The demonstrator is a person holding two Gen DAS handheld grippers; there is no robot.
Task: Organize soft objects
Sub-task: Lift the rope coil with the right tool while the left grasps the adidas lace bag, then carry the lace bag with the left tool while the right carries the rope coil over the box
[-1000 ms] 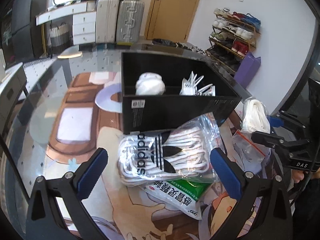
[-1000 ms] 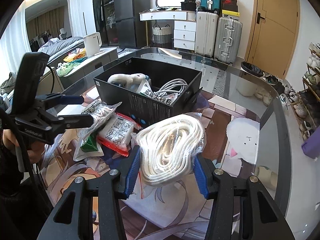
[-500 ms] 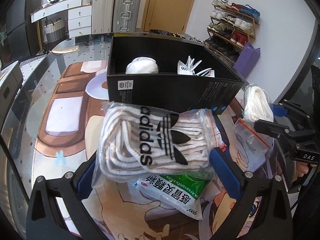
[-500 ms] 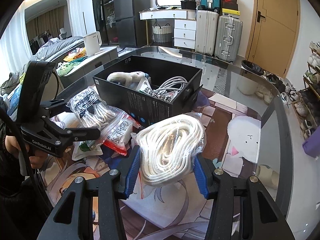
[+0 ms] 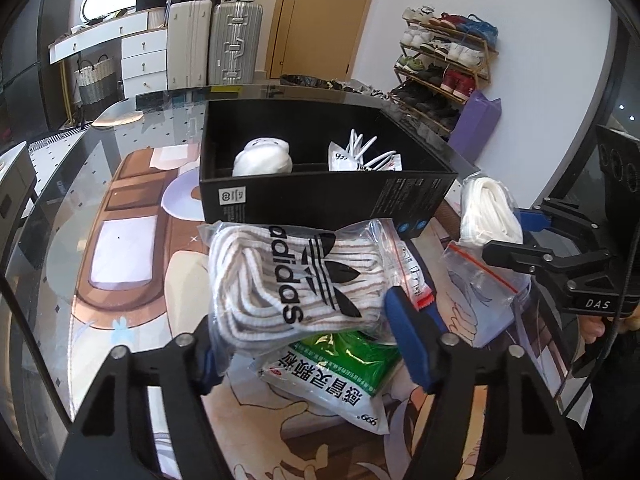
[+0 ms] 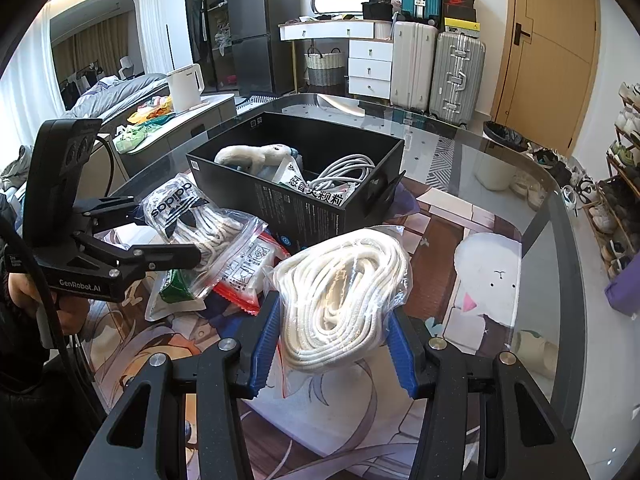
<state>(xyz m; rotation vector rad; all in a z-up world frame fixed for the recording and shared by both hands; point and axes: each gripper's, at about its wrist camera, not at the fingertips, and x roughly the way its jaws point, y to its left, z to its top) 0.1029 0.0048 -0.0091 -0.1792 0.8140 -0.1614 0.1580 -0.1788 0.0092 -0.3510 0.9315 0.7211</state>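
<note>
A clear bag of striped white laces with an adidas logo [image 5: 304,280] [image 6: 192,220] sits between the blue pads of my left gripper [image 5: 308,344]. Its jaws are closing and squeeze the bag's sides, just in front of the open black box [image 5: 320,200]. My right gripper [image 6: 332,340] is shut on a bagged coil of white rope [image 6: 344,288], held beside the box's near corner. Inside the box lie a white plush toy [image 6: 252,156], a white cable [image 6: 348,168] and a packet.
Under the adidas bag lie a green-and-white packet [image 5: 340,368] and a red-edged zip bag [image 6: 248,268]. An empty-looking clear zip bag [image 5: 480,280] lies by the right gripper. The glass table's curved rim [image 6: 560,216] runs along the right.
My left gripper came forward around the adidas bag and its jaws narrowed onto it, bunching the bag. The right gripper and rope bag stayed still.
</note>
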